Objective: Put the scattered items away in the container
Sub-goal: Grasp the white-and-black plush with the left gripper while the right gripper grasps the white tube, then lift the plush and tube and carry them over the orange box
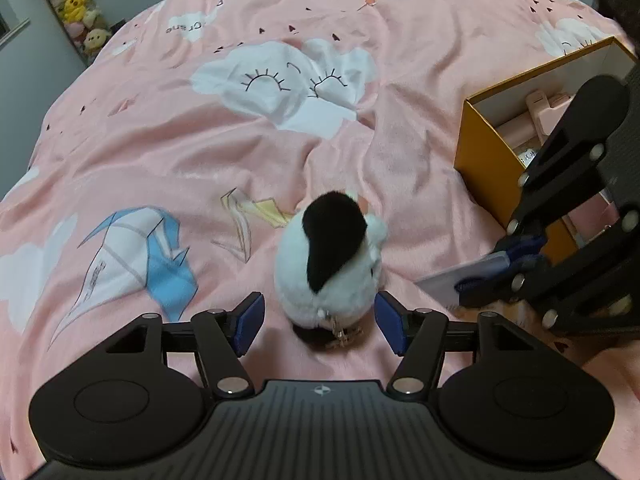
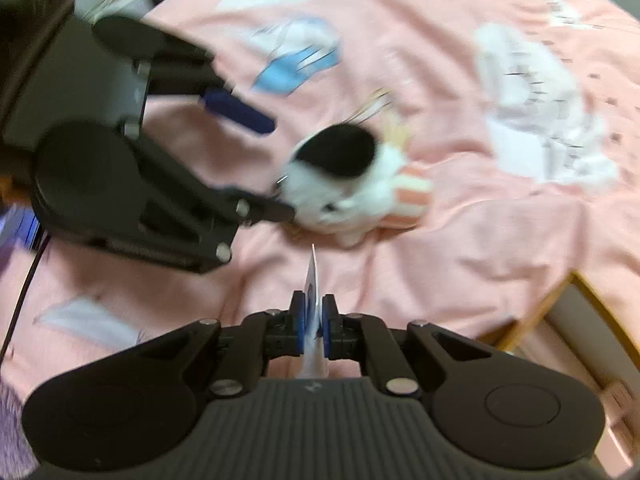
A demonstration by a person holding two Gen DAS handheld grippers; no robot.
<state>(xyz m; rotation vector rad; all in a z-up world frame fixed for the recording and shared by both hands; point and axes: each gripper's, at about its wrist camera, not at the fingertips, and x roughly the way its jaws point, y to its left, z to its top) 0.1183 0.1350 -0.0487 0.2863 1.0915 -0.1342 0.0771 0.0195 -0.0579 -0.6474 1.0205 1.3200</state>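
blurred card [image 2: 314, 312] — edge-on, box [image 1: 486, 160] cut off

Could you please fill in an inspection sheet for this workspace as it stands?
Surface: pink bedspread, creased, printed with clouds.
Job's things: plush toy lying on the spread; thin white card; yellow box, open, pink items inside.
Clutter: nothing seen.
Grippers: left gripper open, pads either side of the toy, not pressing; right gripper shut on the card.
Cables: dark cable at the right view's left edge.
Surroundings: column of stuffed toys beyond the bed.
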